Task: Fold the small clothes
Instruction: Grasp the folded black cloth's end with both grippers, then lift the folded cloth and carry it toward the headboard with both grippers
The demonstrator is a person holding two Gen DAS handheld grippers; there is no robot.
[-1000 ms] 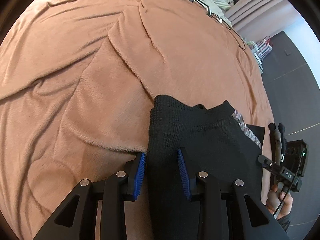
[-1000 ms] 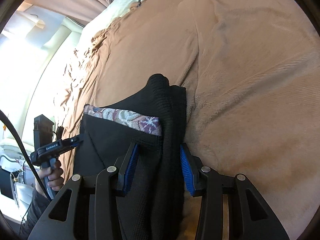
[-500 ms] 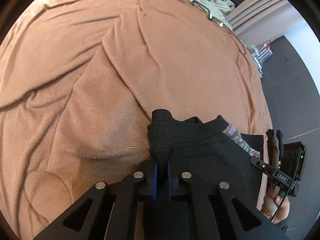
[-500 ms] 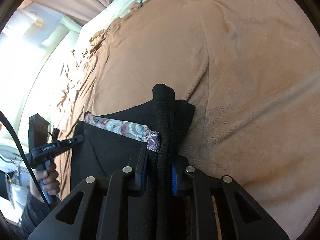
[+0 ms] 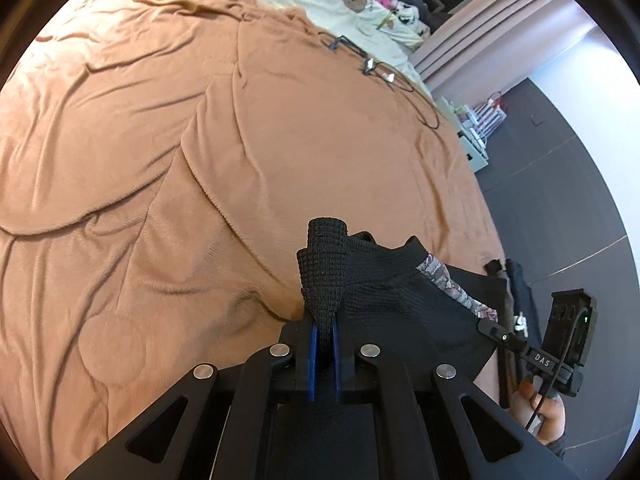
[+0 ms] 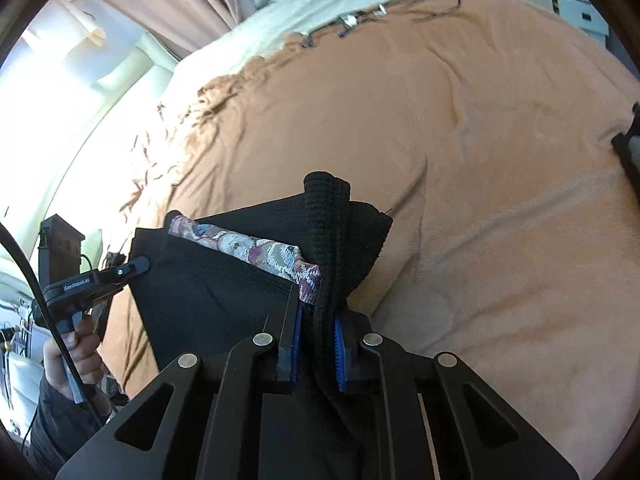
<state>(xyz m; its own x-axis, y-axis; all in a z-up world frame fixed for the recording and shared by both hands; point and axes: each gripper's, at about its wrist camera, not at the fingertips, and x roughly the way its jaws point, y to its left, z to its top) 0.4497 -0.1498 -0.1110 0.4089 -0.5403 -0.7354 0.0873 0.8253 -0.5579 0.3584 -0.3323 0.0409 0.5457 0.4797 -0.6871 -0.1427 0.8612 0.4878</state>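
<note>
A: So, why is the black garment [image 5: 384,300] bunched up like that in the low middle of the left wrist picture?

B: Because the left gripper [image 5: 324,354] is pinching one corner of it. The two blue pads [image 5: 313,356] are squeezed tight on a thick roll of the black knit. The cloth pokes up above them like a little tower.

A: And the other one?

B: Same thing. In the right wrist picture, low in the middle, the right gripper [image 6: 316,344] is clamped on the other corner, with black cloth stuffed between its blue pads [image 6: 340,344]. A flowery band [image 6: 244,250] (maybe a waistband, I can't tell for sure) runs from that corner toward the middle left of the frame.

A: Why hold both corners?

B: I think so one edge comes up evenly. If you lift only one corner, the cloth sags and twists. With two, you can carry the edge over and lay it flat on the rest.

A: Where is the rest of it?

B: Lying on the brown blanket [image 5: 200,160] near the bed's edge. The blanket fills most of both pictures and is soft and wrinkly, so the garment may drag on it.

A: Whose hand [image 6: 76,356] is at the lower left of the right wrist picture?

B: That's the person's hand on the left gripper's handle. Their other hand [image 5: 540,408] shows at the lower right of the left wrist picture
</note>
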